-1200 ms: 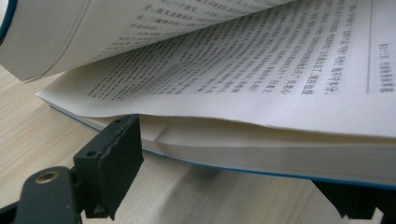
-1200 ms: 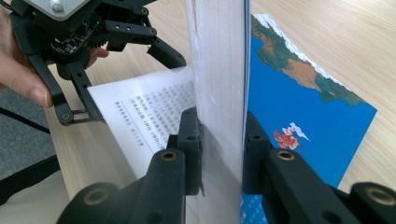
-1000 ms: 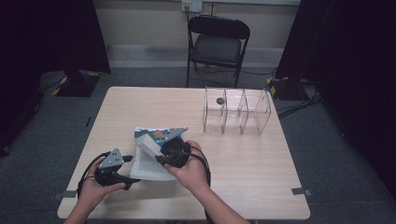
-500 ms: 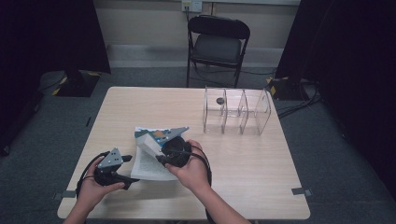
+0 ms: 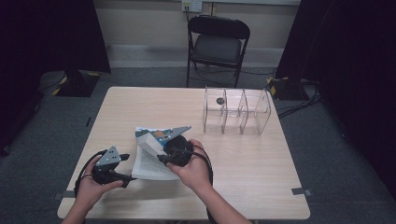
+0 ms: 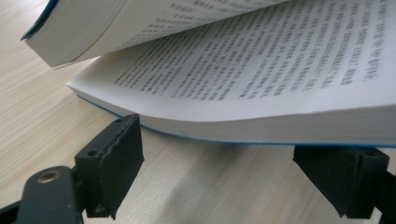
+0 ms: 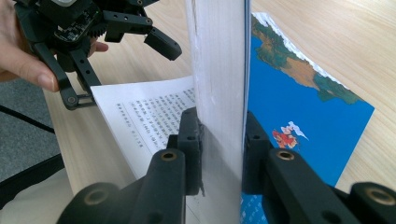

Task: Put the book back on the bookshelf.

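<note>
**Book held open on the bench, one block of pages pinched upright**

At the left of the high view, the left hand-held gripper (image 5: 125,167) rests low on the pale wooden bench (image 5: 252,163), its two black jaws standing apart and holding nothing. In the left gripper view those jaws sit either side of the lower edge of the open paperback book with a blue cover (image 6: 261,93), just in front of the flat printed pages but not pressing them. My reading is that it waits there to steady or catch the flat half while the other side is turned.

Moving right, the book lies near the bench's front-left part, its text block flat and its cover side lifted. The right hand-held gripper (image 7: 220,154) is clamped on a thick white block of pages, one jaw on each face, holding that block upright on edge; the blue illustrated cover lies spread on the bench beyond it. The grip sits low on the block, which likely keeps the pages from flopping.

Farther right, a clear plastic organiser with three upright compartments (image 5: 236,112) stands well apart from the book, a small dark object in its leftmost compartment. Beyond the bench's far edge stands a black folding chair (image 5: 217,44).

The bench is bare between the book and the organiser and along its right side, so the lifted pages have room to swing over. The left gripper sits close to the bench's front-left corner, with little room behind it.
</note>
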`<state>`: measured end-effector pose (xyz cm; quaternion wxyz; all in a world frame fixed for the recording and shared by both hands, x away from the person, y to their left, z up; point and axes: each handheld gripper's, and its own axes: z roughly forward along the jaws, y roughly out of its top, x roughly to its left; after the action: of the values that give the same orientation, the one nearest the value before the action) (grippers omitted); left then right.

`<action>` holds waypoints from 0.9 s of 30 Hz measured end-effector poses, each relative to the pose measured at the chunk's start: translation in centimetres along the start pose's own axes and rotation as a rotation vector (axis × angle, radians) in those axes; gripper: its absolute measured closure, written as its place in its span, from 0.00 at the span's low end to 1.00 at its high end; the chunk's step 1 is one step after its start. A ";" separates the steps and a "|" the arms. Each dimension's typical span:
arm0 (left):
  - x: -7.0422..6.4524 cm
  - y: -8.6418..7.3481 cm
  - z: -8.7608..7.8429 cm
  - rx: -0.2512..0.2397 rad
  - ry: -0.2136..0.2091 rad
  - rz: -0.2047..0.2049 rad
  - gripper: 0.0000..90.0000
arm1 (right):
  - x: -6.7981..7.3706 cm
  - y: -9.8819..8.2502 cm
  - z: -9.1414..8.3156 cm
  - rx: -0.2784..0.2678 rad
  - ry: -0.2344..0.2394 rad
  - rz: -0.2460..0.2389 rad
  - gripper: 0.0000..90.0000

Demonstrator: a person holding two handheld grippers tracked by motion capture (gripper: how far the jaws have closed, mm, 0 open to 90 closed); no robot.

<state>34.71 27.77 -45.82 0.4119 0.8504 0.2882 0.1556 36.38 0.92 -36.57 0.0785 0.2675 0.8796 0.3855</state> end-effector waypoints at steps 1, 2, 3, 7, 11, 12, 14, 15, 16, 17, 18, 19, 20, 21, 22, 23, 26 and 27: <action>0.0 0.0 0.0 0.002 0.000 0.001 0.17 | 0.0 0.0 0.0 0.001 -0.001 0.003 0.84; 0.0 0.0 0.0 0.001 -0.003 -0.005 0.17 | 0.0 0.0 0.0 0.000 0.001 0.005 0.84; 0.0 0.0 0.1 0.000 -0.003 -0.004 0.17 | 0.0 0.0 0.0 0.001 0.001 0.004 0.84; 0.0 0.0 0.1 -0.005 -0.005 -0.008 0.17 | -0.1 0.0 -0.1 0.007 0.000 0.001 0.84; -0.2 0.3 0.1 -0.018 0.006 0.005 0.18 | -0.2 0.1 -0.1 0.010 0.006 -0.007 0.84; -0.3 0.5 0.0 -0.020 0.005 0.004 0.18 | -0.2 0.1 -0.2 0.017 0.002 -0.011 0.84; -0.3 0.7 0.2 -0.019 -0.004 0.010 0.18 | -0.1 0.2 -0.3 0.022 0.007 -0.005 0.84; -0.4 0.7 0.2 -0.024 -0.006 0.010 0.18 | -0.1 0.3 -0.4 0.026 0.005 -0.009 0.84; -0.3 0.6 0.3 -0.024 -0.012 0.008 0.17 | -0.2 0.3 -0.4 0.028 0.005 -0.011 0.84; -0.3 0.6 0.3 -0.030 -0.019 0.004 0.17 | -0.2 0.3 -0.5 0.029 0.007 -0.011 0.84; -0.3 0.6 0.3 -0.033 -0.021 0.007 0.17 | -0.2 0.3 -0.5 0.029 0.013 -0.013 0.84; -0.3 0.7 0.3 -0.038 -0.021 0.015 0.17 | -0.2 0.3 -0.5 0.032 0.015 -0.014 0.84; -0.3 0.7 0.3 -0.043 -0.024 0.023 0.17 | -0.2 0.4 -0.6 0.038 0.015 -0.014 0.84; -0.3 0.8 0.2 -0.042 -0.025 0.030 0.17 | -0.2 0.4 -0.6 0.041 0.017 -0.018 0.84; -0.4 0.9 0.2 -0.041 -0.026 0.028 0.17 | -0.2 0.5 -0.7 0.044 0.018 -0.020 0.84; -0.5 1.1 0.2 -0.041 -0.026 0.030 0.17 | -0.2 0.6 -0.8 0.043 0.022 -0.022 0.84; -0.6 1.4 0.1 -0.045 -0.033 0.044 0.17 | -0.3 0.7 -1.2 0.050 0.027 -0.025 0.84; -0.6 1.4 0.1 -0.049 -0.035 0.041 0.16 | -0.3 0.7 -1.3 0.046 0.030 -0.025 0.84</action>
<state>34.75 26.64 -44.75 0.4344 0.8483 0.2595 0.1559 36.52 0.34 -35.19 0.0640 0.2525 0.8926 0.3679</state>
